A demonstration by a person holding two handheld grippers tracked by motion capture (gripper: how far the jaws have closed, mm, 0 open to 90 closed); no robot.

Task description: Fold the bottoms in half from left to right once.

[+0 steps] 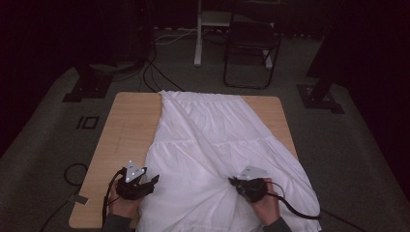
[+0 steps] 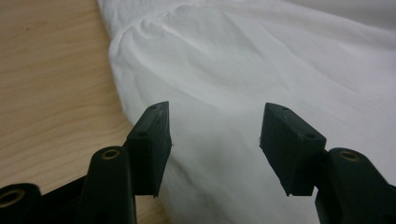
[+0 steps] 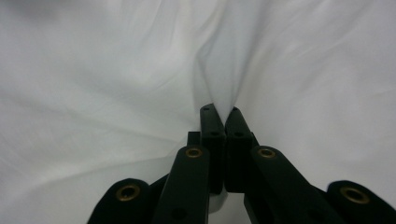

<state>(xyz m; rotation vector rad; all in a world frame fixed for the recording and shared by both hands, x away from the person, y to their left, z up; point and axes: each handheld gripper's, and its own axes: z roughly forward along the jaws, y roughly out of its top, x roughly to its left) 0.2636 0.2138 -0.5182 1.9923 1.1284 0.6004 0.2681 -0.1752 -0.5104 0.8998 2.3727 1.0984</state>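
Note:
A white garment (image 1: pixel 212 140) lies spread over the wooden table (image 1: pixel 125 125), its wide hem hanging over the near edge. My left gripper (image 1: pixel 153 180) sits at the cloth's left edge near the front; in the left gripper view its jaws stand apart over the white cloth (image 2: pixel 233 79), nothing pinched between them (image 2: pixel 215 130). My right gripper (image 1: pixel 233 182) is at the lower middle of the garment. In the right gripper view its jaws (image 3: pixel 219 112) are pressed together on a gathered fold of the white cloth (image 3: pixel 215 60).
Bare wood (image 2: pixel 51 93) shows left of the garment. Beyond the table stand a dark folding chair (image 1: pixel 251 43), a white stand leg (image 1: pixel 198 34) and black frame feet (image 1: pixel 87 84), with cables across the grey floor.

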